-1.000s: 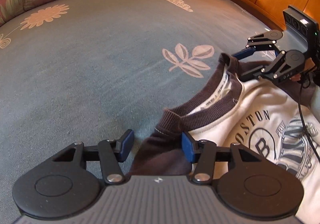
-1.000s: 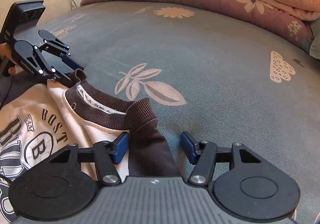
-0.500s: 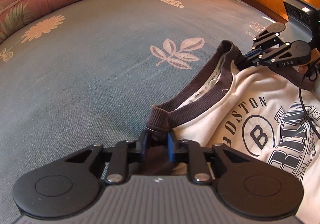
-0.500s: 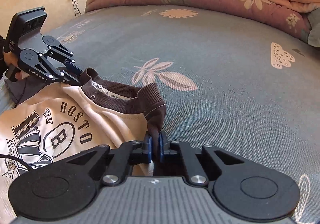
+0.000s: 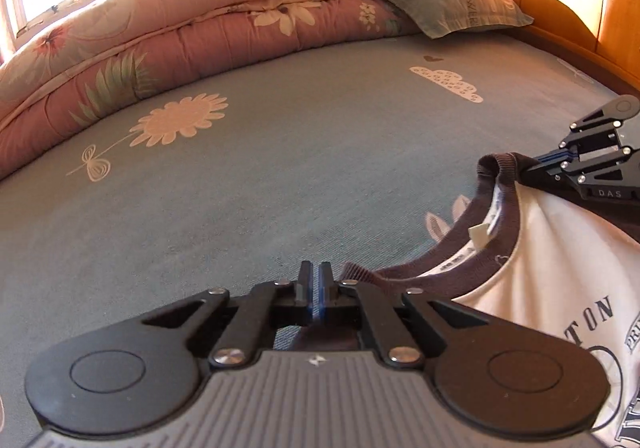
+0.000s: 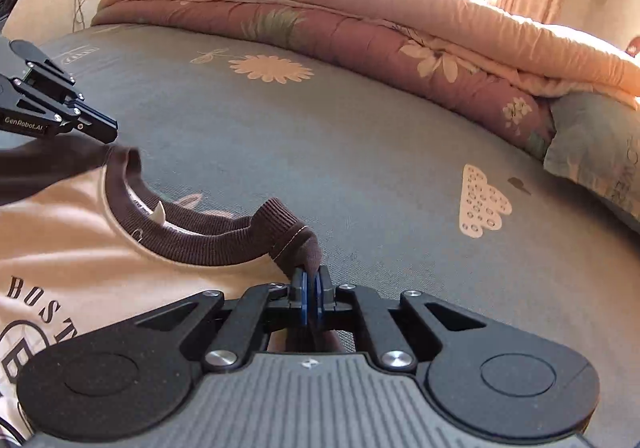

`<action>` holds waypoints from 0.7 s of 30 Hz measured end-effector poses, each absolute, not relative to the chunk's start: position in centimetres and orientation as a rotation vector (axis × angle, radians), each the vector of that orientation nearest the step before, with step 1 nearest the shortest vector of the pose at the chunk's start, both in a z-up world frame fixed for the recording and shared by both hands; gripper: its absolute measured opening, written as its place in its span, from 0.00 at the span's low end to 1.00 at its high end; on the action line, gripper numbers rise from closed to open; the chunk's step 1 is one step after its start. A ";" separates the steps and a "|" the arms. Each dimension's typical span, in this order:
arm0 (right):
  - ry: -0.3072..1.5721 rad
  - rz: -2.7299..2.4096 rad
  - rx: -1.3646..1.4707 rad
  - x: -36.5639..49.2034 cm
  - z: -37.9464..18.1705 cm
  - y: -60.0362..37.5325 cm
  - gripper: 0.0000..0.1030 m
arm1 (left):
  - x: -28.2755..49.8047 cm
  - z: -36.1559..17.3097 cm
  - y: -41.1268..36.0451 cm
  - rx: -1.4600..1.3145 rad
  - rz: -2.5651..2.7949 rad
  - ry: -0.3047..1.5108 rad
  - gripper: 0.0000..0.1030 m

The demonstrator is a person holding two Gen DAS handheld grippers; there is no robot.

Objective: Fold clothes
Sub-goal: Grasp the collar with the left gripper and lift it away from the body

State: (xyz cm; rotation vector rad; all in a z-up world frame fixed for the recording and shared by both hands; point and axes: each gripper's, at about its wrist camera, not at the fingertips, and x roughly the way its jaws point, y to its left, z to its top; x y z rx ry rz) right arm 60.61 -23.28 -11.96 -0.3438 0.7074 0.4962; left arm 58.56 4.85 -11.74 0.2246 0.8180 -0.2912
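- One sweatshirt (image 6: 60, 248) lay on the bed (image 6: 360, 152), collar toward the folded quilt (image 6: 360, 20).
- My right hand-held gripper (image 6: 311, 288) was clamped on the collar's right shoulder; the left hand-held gripper (image 5: 316, 290) was pinched shut beside the other.
- The neckline ran across between my two hand-held grippers, each equally near its end.

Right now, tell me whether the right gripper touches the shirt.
Touching. The right wrist view shows the right gripper shut, pads clamping the brown shoulder fabric of the shirt.
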 end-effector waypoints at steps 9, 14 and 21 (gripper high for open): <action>0.686 0.475 -0.192 56.5 -9.0 -27.2 0.39 | 54.7 -9.0 7.2 0.174 -0.288 0.784 0.05; 0.713 0.517 -0.128 50.6 -6.6 -29.6 0.51 | 49.2 -6.4 6.6 0.157 -0.403 0.825 0.09; 0.780 0.549 -0.063 39.8 -5.9 -30.4 0.60 | 38.8 -5.1 4.6 0.138 -0.503 0.906 0.28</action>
